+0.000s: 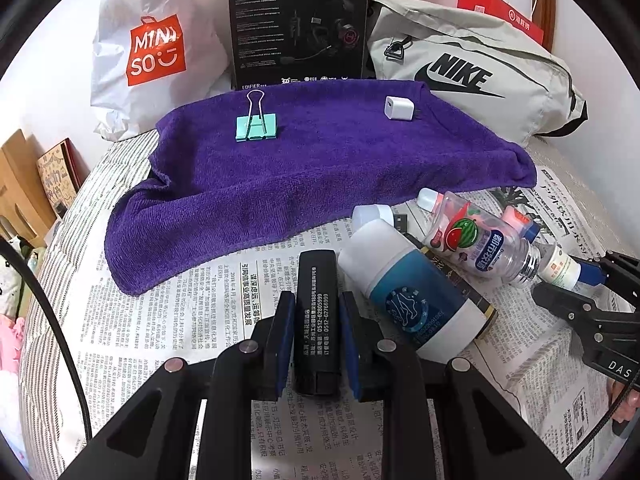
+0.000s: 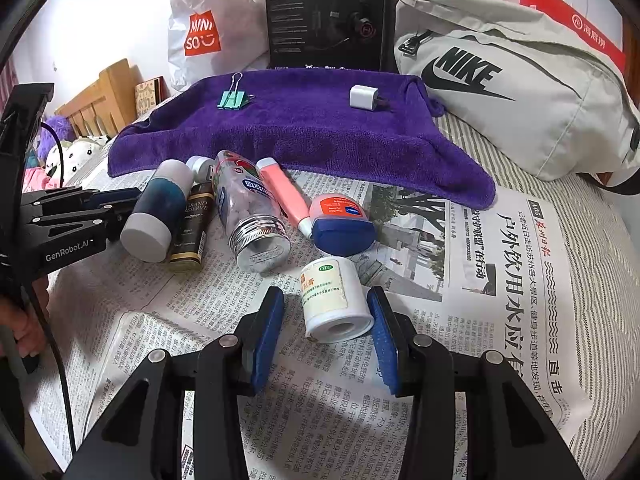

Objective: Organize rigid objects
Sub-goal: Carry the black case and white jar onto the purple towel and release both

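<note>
Left fingers clamp black bar; right fingers apart around white roll, newspaper clear rightward.

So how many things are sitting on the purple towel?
2. A green binder clip sits at the far left of the purple towel, and a white charger plug sits at the far right. Nothing else shows, though folds could hide something small.

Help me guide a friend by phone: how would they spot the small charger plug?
Find the purple towel spread across the bed, in front of the grey Nike bag. On its far right part sits the charger plug, a small white cube. The only other thing on the towel is a mint-green binder clip.
</note>
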A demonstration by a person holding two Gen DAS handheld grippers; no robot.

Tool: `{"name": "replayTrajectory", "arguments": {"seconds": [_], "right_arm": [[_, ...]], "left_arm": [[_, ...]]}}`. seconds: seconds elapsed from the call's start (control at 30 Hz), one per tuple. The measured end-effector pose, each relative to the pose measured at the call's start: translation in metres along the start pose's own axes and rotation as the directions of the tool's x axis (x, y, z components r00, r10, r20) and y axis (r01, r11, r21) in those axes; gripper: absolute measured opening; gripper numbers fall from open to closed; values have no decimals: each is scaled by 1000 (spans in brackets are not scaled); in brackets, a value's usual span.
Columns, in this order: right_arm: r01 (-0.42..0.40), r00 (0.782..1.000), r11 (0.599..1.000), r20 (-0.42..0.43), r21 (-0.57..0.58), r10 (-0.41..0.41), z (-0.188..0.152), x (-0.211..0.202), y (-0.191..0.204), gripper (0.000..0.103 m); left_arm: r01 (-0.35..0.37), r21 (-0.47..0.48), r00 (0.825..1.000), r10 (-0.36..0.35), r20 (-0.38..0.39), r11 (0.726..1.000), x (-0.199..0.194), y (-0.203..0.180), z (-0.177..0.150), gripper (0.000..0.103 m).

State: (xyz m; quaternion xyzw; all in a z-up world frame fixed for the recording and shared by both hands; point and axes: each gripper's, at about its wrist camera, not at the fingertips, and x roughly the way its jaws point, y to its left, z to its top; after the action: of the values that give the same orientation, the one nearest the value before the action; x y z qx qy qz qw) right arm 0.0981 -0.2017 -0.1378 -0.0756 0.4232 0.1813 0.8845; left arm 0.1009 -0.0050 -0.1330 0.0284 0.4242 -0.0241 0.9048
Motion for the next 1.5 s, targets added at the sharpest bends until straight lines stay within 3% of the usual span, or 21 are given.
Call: {"name": "replayTrajectory", "arguments": {"seconds": [0.4,0.8,0.93,1.23,1.5], "right_arm": [[0,1000,1000,0,-1,0,0,0,1,44],[2,1000,1000,1,-3,-2,0,1,0,44],[19,1000,1000,2,-20,-19,-1,-2,3,30],[-41,998,999,-41,35,43,-3,-13,-11,30],[-67,997,997,-42,43,69,4,-21,-17,30]], "left_arm": [[-15,9,1000,15,-1,1000,0,-3,1,22],[28,-17,1000,-28,1,999,-2,6,0,21],[33,10,999,-33,-9,999,-5,5,-2,21],[86,-53,996,-86,-4,995,-21,21,2,21],[89,-83,996,-89,10,993,-29,32,18,21]]}}
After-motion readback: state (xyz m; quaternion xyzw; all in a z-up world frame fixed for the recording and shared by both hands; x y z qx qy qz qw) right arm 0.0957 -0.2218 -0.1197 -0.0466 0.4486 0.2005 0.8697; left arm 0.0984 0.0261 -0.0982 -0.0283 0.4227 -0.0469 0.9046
